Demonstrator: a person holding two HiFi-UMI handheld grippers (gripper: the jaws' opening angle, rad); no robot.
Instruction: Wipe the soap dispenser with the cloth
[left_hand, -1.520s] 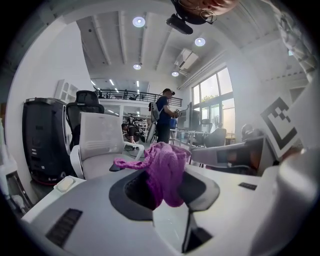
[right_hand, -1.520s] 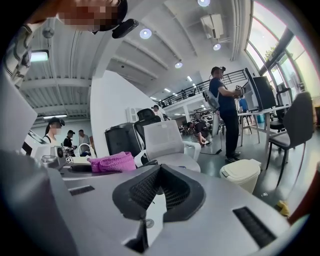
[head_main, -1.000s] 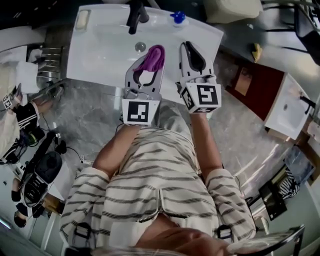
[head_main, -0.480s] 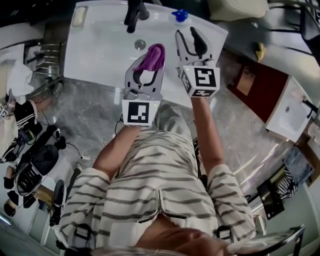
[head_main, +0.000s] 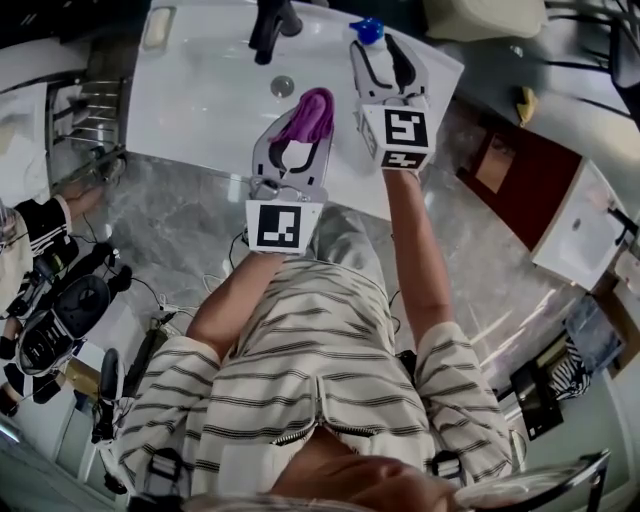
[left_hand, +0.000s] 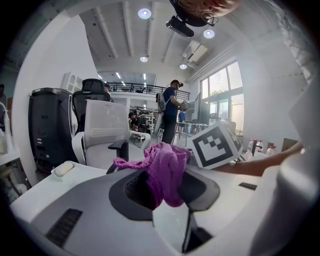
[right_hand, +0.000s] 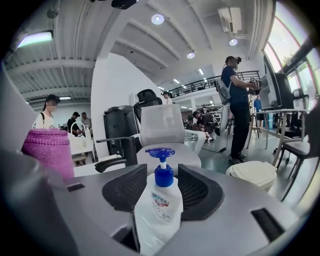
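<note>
The soap dispenser (head_main: 366, 31), a white bottle with a blue pump, stands on the back rim of the white sink (head_main: 200, 100). My right gripper (head_main: 383, 62) reaches up to it. In the right gripper view the dispenser (right_hand: 159, 202) stands between the two black pads (right_hand: 125, 187), and the right gripper (right_hand: 157, 186) is open; its jaws have just been opening. My left gripper (head_main: 300, 125) hovers over the basin, shut on a bunched purple cloth (head_main: 308, 115). That cloth (left_hand: 165, 167) hangs from the left gripper (left_hand: 162, 185), and the cloth (right_hand: 47, 150) also shows in the right gripper view at the left.
A black faucet (head_main: 272, 22) rises at the back of the sink, with the drain (head_main: 283, 86) just in front of it. A pale soap bar (head_main: 158, 28) lies at the back left corner. A white chair (right_hand: 162, 125) and people stand beyond the sink.
The right gripper has moved toward the back of the sink, up to the dispenser, and its jaws stand wider apart. The left gripper still holds the cloth in about the same place.
</note>
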